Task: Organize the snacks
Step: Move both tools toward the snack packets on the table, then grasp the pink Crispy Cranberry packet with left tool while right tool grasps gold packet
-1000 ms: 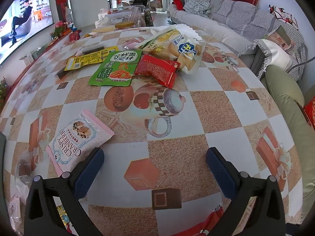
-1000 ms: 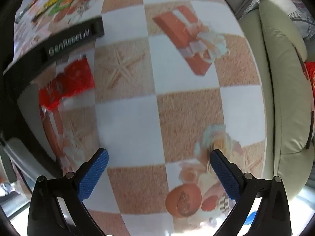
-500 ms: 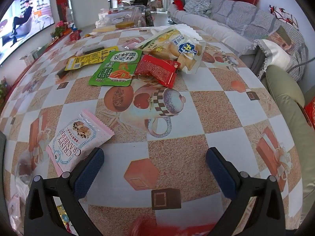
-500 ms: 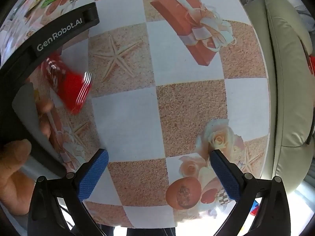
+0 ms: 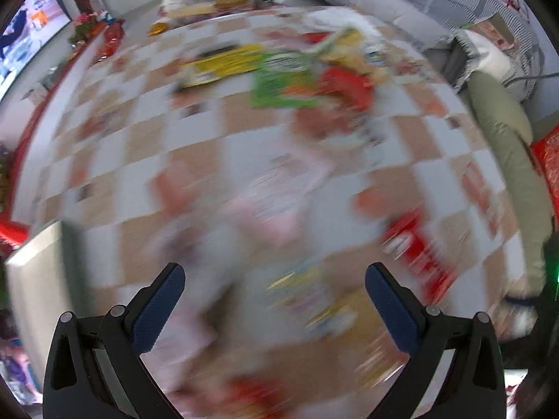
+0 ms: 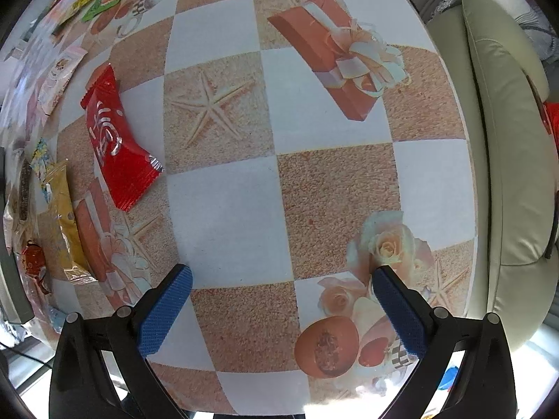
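Mostly blurred, the left view smears every snack, yet both grippers' fingers (image 5: 164, 305) (image 6: 167, 310) gape wide, empty

White script on red snack packet (image 6: 115, 139), not legible, other packets blurred, nothing readable

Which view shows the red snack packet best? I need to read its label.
The right wrist view: the red snack packet lies flat and sharp on the table. The left wrist view shows only a motion-blurred red streak.
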The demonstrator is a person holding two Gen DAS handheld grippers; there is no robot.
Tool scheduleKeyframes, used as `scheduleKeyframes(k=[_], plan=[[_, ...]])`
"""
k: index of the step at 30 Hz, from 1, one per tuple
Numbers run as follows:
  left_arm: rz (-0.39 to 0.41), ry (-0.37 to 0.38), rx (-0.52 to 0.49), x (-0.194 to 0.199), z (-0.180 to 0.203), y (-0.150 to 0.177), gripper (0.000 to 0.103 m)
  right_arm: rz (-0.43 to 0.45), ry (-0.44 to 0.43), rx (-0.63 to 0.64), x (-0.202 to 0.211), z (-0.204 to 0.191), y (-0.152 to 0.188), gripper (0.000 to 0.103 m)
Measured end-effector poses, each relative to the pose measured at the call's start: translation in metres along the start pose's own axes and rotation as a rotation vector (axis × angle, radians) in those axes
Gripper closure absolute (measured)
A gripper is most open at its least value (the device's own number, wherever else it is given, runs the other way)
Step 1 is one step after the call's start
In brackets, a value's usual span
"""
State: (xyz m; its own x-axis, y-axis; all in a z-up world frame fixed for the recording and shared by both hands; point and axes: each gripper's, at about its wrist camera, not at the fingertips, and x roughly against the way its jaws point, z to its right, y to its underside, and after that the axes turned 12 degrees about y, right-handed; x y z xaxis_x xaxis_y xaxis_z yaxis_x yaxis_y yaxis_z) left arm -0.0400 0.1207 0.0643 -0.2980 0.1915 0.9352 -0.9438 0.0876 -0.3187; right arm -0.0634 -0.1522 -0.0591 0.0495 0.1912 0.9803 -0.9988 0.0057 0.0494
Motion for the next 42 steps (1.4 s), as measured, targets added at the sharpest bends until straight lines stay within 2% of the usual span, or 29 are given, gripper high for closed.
scheduleKeyframes(k=[4, 10, 12, 14, 16, 18, 20, 24, 29, 31, 34, 38, 40, 42], plan=[[-0.088, -0.064, -0.028, 0.012, -0.046, 0.038, 0.0, 0.002, 0.002, 0.0, 0.003, 0.002, 0.006, 0.0], [-0.163, -0.052, -0.027, -0.015, -0.067, 0.053, 0.0, -0.036, 0.005, 0.009, 0.007, 0.002, 0.011, 0.0], [-0.167, -0.051, -0.007, -0.02, -0.073, 0.055, 0.0, -0.072, 0.009, 0.016, 0.007, 0.002, 0.013, 0.0], [-0.163, -0.05, 0.026, -0.023, -0.082, 0.053, 0.0, -0.163, 0.014, 0.013, 0.004, -0.001, 0.014, 0.0], [-0.165, -0.027, 0.058, -0.023, -0.092, 0.054, 0.0, -0.192, -0.043, -0.009, 0.01, -0.008, 0.02, 0.0], [-0.183, -0.019, 0.059, -0.024, -0.094, 0.055, 0.0, -0.155, -0.134, 0.012, 0.028, -0.026, 0.026, 0.0], [-0.189, -0.021, 0.034, -0.025, -0.09, 0.056, 0.0, -0.122, -0.145, 0.078, 0.042, -0.052, 0.031, 0.0], [-0.186, -0.015, 0.05, -0.028, -0.087, 0.055, 0.0, -0.1, -0.134, 0.182, 0.053, -0.097, 0.036, 0.0], [-0.196, 0.03, 0.136, -0.038, -0.102, 0.046, 0.0, -0.124, -0.098, 0.19, 0.05, -0.114, 0.042, 0.0], [-0.205, 0.057, 0.163, -0.041, -0.109, 0.042, 0.0, -0.119, -0.05, 0.212, 0.052, -0.117, 0.044, 0.0], [-0.204, 0.055, 0.158, -0.04, -0.11, 0.052, 0.0, -0.11, 0.021, 0.263, 0.058, -0.136, 0.039, 0.0], [-0.199, 0.048, 0.154, -0.043, -0.108, 0.053, 0.0, -0.084, 0.021, 0.239, 0.063, -0.145, 0.042, 0.0], [-0.2, 0.046, 0.155, -0.046, -0.112, 0.051, 0.0, -0.099, 0.023, 0.253, 0.066, -0.145, 0.047, 0.0], [-0.231, 0.05, 0.163, -0.044, -0.108, 0.05, 0.0, -0.114, 0.014, 0.245, 0.061, -0.151, 0.034, 0.0]])
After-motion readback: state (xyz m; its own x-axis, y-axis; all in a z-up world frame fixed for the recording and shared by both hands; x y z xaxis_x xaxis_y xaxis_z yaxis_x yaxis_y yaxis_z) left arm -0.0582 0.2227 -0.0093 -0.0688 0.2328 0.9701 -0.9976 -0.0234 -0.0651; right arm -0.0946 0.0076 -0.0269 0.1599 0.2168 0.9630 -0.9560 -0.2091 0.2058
